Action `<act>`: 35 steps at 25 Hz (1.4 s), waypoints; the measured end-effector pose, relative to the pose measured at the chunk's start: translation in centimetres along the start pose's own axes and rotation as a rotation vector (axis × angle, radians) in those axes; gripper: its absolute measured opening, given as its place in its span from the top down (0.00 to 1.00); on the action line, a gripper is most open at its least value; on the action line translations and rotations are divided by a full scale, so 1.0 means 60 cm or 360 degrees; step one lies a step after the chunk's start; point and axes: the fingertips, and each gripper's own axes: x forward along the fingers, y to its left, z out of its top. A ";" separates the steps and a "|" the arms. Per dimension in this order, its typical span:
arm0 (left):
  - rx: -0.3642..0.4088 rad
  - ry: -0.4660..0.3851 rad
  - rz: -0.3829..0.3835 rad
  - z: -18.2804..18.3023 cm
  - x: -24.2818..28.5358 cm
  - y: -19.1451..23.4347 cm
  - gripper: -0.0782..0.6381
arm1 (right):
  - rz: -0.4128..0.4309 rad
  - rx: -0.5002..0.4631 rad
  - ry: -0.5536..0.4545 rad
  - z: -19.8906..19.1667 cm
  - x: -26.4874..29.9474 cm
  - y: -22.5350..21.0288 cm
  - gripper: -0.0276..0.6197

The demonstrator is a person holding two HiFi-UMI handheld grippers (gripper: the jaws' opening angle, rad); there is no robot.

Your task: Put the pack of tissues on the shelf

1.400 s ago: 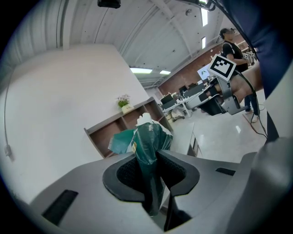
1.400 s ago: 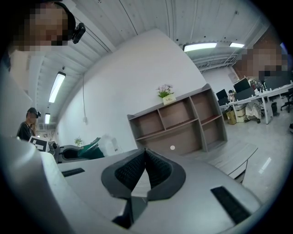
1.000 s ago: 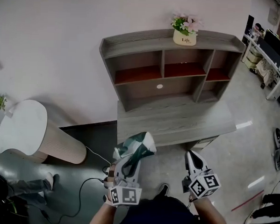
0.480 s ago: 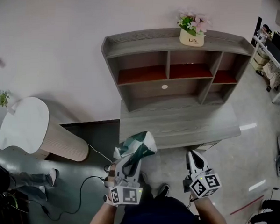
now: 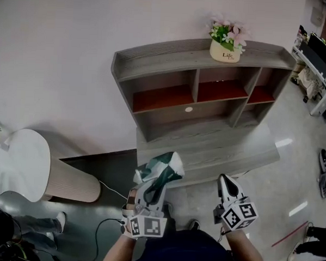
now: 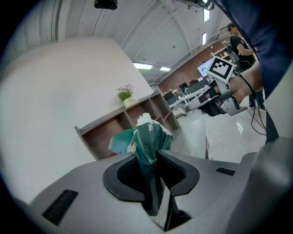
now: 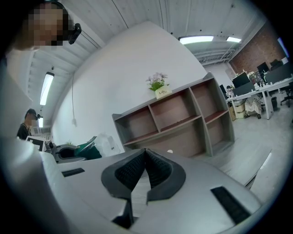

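Item under inspection: the green-and-white soft plastic pack of tissues point(image 5: 160, 168). The left gripper point(image 6: 153, 176) is clamping it with the jaws narrowly parted and the wrapper pinched thin between the pads. The bulk of the pack is projecting beyond the jaw tips. It is hanging in the air in front of the person, well apart from the grey wooden shelf unit with red-brown compartment floors point(image 5: 172, 55), and is not yet placed.

The right gripper point(image 7: 145, 153) is riding alongside with its jaws drawn together and nothing between them.

A cream pot of pink flowers point(image 5: 226, 47) is occupying the top board of the shelf unit. The compartments below are showing empty.

Handling assessment: the pack is appearing light, soft and crushable, and its film is probably slick. The present hold is gathering wrapper at one end and is looking adequate for carrying. Because the load is projecting forward, it is likely to sag or swing. A hold across the body of the pack would be steadier for setting it down flat.
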 end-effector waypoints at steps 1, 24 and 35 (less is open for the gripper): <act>0.0002 -0.0013 -0.0009 -0.002 0.010 0.013 0.75 | -0.0014 -0.0002 -0.0007 0.004 0.011 0.002 0.94; 0.0026 -0.0263 -0.0316 -0.038 0.167 0.164 0.75 | -0.0432 -0.0048 -0.0067 0.022 0.128 0.035 0.94; 0.0156 -0.0282 -0.0263 0.005 0.229 0.182 0.75 | -0.0434 -0.0030 -0.0062 0.027 0.164 -0.009 0.94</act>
